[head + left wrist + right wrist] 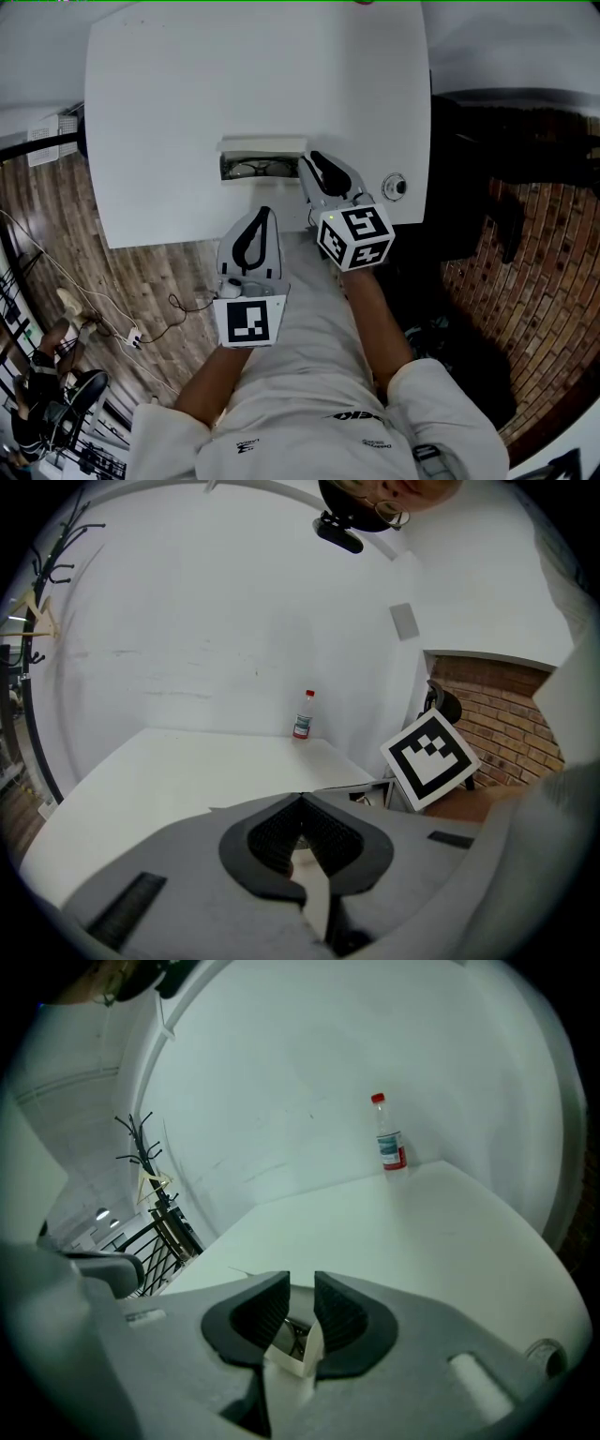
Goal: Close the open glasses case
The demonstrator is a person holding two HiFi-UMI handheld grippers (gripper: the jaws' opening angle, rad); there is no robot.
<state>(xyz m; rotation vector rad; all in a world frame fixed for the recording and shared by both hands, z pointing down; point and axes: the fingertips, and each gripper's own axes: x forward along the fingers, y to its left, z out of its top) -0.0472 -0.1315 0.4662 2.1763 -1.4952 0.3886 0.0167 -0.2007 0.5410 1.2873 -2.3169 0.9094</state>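
The white glasses case [263,146] lies open near the front of the white table [178,94], its lid up at the back and dark glasses [251,170] inside. My right gripper [315,159] sits at the case's right end. Its jaws stand a narrow gap apart [302,1283], and the case's corner [291,1358] shows between them; I cannot tell whether they touch it. My left gripper [265,212] hovers by the table's front edge, just in front of the case. It is shut with nothing in it [302,799], and the case [344,787] lies to its right.
A small bottle with a red cap [389,1147] [302,714] stands at the far edge by the wall. A small round object [395,186] lies near the table's right edge. Wooden floor with cables [141,328] is at the left and a brick wall [525,281] at the right.
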